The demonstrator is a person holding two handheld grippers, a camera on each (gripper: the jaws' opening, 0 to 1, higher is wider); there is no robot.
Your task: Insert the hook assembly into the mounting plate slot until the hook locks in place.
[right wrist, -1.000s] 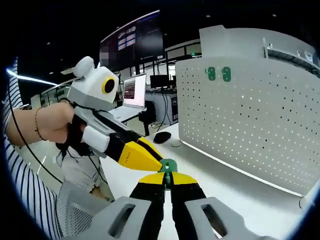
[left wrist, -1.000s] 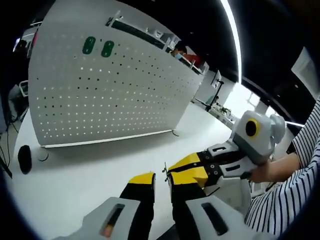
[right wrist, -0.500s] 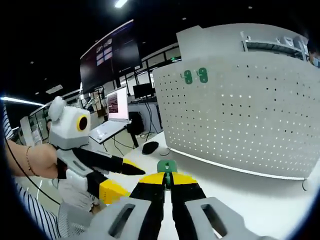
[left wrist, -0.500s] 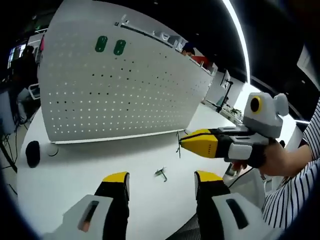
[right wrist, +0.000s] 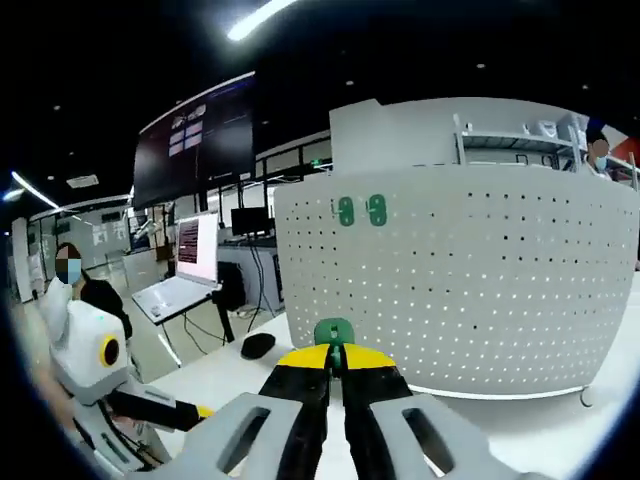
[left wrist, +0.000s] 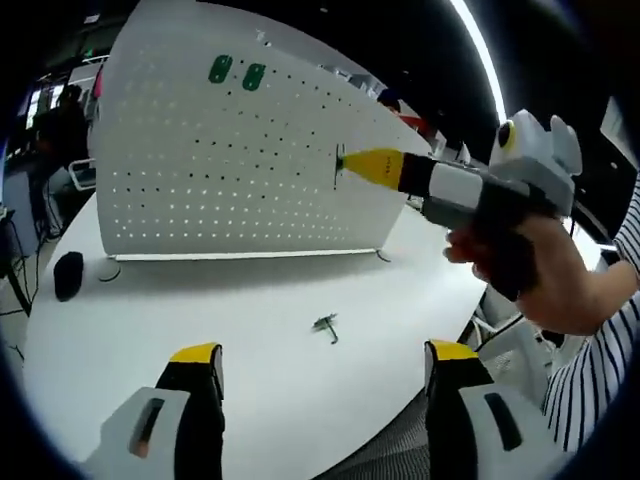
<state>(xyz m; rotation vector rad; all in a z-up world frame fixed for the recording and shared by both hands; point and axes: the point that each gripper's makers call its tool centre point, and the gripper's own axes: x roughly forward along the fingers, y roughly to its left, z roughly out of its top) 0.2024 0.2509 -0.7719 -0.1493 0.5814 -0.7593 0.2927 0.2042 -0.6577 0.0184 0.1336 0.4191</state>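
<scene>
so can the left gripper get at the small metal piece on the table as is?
Probably yes: the left gripper is open and the metal piece lies on bare table just ahead of it.

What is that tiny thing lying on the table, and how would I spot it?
Start at the upright white perforated board on the white table. In front of it lies a small grey metal hook piece, alone, unlike the black oval object by the board's corner.

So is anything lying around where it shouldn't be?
Yes, a small metal hook lies loose on the white table, apart from the pegboard. The left gripper above it is open and empty, while the right gripper holds a green hook piece.
</scene>
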